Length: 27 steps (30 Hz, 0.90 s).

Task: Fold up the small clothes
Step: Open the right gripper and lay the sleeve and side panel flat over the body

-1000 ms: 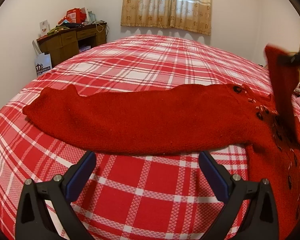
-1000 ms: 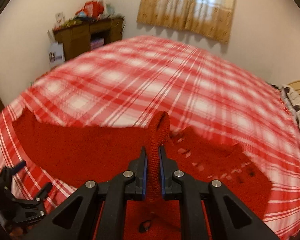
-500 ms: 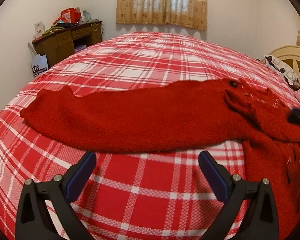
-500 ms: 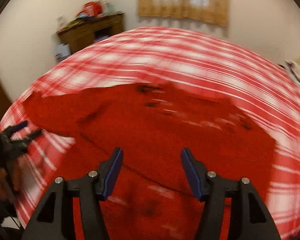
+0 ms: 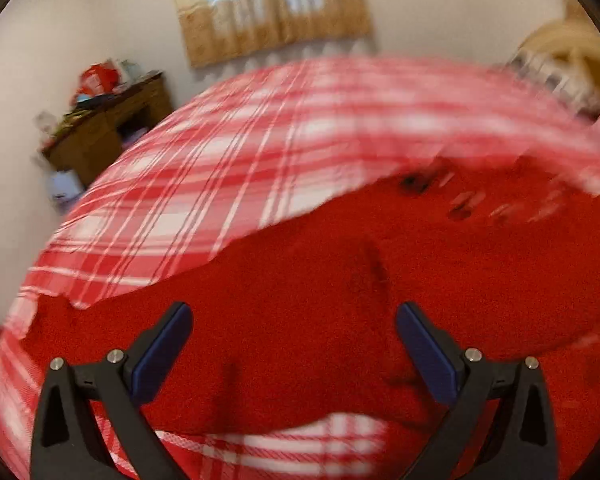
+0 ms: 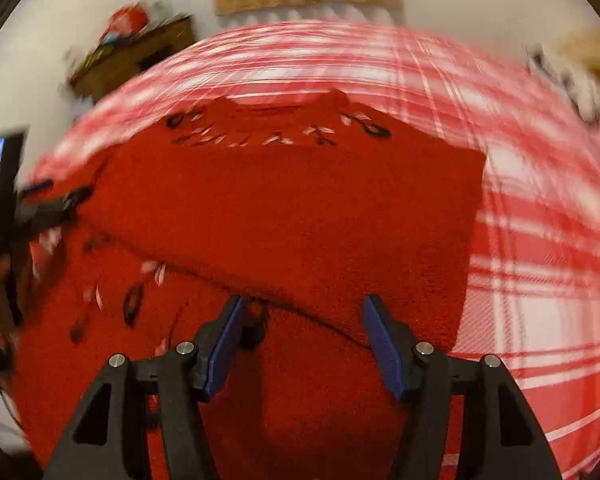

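Note:
A red knitted sweater point(image 5: 340, 280) with small dark and white trim near its neck lies flat on the red plaid bed point(image 5: 260, 152). My left gripper point(image 5: 292, 312) hovers open over its long left sleeve, nothing between the fingers. In the right wrist view the sweater point(image 6: 300, 200) has one layer folded across its body, and the fold's lower edge runs diagonally between my fingers. My right gripper point(image 6: 303, 302) is open just above that edge and holds nothing. The left gripper point(image 6: 40, 208) shows at the far left, blurred.
A wooden desk point(image 5: 104, 128) piled with things stands against the far left wall, with curtains point(image 5: 272, 4) behind the bed. A pale headboard point(image 5: 572, 48) and a pillow are at the right. Bare plaid bedspread point(image 6: 540, 280) lies right of the sweater.
My right gripper let go of the red cuff, opened and sank closer to the sweater. My left gripper swung right and forward over the sleeve, still open.

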Available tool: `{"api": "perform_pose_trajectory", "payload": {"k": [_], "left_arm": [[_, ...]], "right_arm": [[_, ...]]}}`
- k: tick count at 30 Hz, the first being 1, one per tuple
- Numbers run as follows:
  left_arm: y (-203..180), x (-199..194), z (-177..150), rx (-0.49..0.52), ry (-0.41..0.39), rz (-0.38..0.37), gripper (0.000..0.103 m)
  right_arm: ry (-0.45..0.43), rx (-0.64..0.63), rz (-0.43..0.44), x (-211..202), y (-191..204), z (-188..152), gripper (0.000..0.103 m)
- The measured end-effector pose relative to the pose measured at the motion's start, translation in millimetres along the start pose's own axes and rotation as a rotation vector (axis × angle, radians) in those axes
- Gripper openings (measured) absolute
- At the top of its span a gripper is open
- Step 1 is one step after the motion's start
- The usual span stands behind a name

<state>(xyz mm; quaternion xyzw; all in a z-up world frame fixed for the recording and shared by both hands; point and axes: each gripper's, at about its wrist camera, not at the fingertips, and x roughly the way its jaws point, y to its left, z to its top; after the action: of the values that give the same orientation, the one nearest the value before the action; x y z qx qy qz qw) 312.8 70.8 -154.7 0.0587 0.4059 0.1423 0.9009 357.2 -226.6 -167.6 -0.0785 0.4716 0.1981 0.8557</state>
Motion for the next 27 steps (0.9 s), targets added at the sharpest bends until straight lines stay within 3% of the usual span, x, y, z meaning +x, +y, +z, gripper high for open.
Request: {"api": "perform_pose_trajectory", "payload": {"k": [4, 6, 9, 10, 11, 12, 15, 17, 21, 23, 27], "left_arm": [[14.4, 5.2, -10.9, -0.053, 0.014, -0.016, 0.103], [19.5, 6.9, -13.3, -0.062, 0.032, -0.009, 0.103], [16.8, 10.8, -15.4, -0.058, 0.044, 0.010, 0.103], [16.8, 10.4, -15.8, -0.060, 0.043, 0.012, 0.103], [16.7, 10.6, -15.9, -0.063, 0.046, 0.012, 0.103], [16.5, 8.6, -15.5, -0.066, 0.044, 0.008, 0.103], [32.4, -7.9, -21.4, -0.096, 0.012, -0.004, 0.103], [45.0, -18.2, -26.9, -0.102, -0.016, 0.000, 0.103], [84.6, -28.3, -40.9, -0.115, -0.046, 0.076, 0.103], [111.5, -28.8, -48.7, -0.141, -0.031, 0.111, 0.103], [172.1, -29.1, -66.2, -0.180, -0.008, 0.237, 0.103]], "right_arm": [[-0.080, -0.012, 0.019, -18.7, 12.2, 14.3, 0.062], [-0.100, 0.000, -0.014, -13.3, 18.8, 25.7, 0.064], [-0.042, 0.062, -0.004, 15.8, 26.5, 37.8, 0.064], [0.018, 0.057, 0.022, 32.8, 36.1, 37.1, 0.064], [0.019, 0.018, -0.010, 37.3, 48.4, 34.5, 0.069], [-0.023, -0.038, -0.063, 35.2, 61.5, 32.7, 0.069], [-0.070, -0.071, -0.005, 25.6, 81.1, 32.1, 0.069], [-0.131, -0.092, -0.015, 18.0, 90.0, 35.1, 0.069], [-0.027, -0.144, 0.055, 46.5, 106.3, 32.6, 0.071], [-0.088, -0.198, 0.014, 43.8, 116.1, 20.8, 0.072], [-0.086, -0.160, 0.040, 46.6, 110.6, 22.8, 0.074]]}}
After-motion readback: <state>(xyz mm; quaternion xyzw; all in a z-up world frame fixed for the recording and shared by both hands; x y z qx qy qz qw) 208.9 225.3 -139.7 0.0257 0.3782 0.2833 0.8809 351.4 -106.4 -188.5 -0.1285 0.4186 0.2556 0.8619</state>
